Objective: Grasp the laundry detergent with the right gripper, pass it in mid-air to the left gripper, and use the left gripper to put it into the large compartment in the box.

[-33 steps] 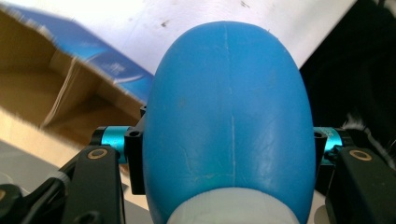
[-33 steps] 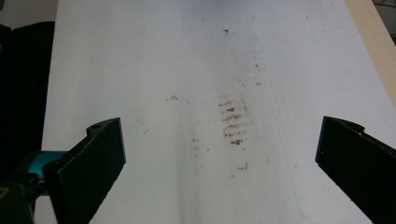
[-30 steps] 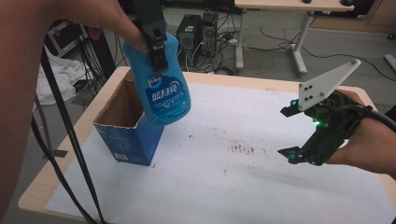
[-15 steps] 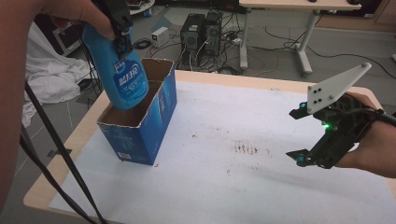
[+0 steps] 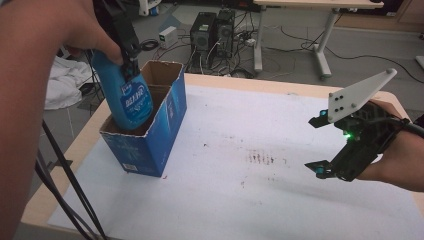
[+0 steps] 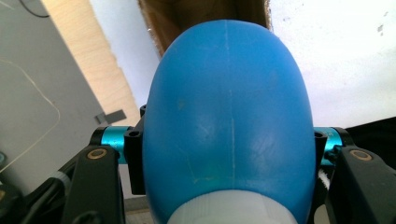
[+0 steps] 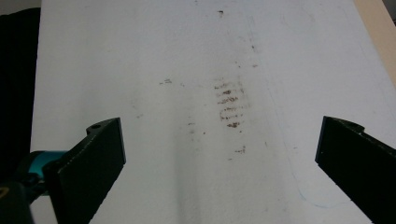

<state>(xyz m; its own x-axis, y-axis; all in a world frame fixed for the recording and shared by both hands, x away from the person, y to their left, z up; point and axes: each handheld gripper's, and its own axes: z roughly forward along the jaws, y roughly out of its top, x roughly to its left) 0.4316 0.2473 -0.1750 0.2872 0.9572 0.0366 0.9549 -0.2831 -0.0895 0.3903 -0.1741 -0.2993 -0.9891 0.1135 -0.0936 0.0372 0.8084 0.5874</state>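
I have the blue bottle (image 5: 127, 97) clamped in my left gripper (image 5: 131, 60), jaws closed on its upper body just below the white cap; in the left gripper view the bottle (image 6: 229, 121) sits bottom-away between the two black jaws, its rounded base aimed at the brown inside of the box. From the high view the bottle hangs base-down and a little tilted, its lower end already inside the open top of the blue cardboard box (image 5: 155, 132), close to the box's left wall; I cannot tell whether it touches the wall or the bottom. The box stands upright near the table's left edge on the white sheet (image 5: 250, 200) that covers the table (image 5: 240, 82), its ragged top flaps open, and nothing lies between bottle and opening. My left forearm fills the left side of the high view, and black cables (image 5: 65, 180) run down past the table edge below it. Well apart, over the right side of the sheet, my right gripper (image 5: 320, 145) hovers with its jaws spread wide and nothing between them; beneath it I see bare sheet with a patch of brown smudges (image 7: 229, 105). Beyond the table stand computer towers (image 5: 212, 32), tangled leads and a desk leg on the floor.
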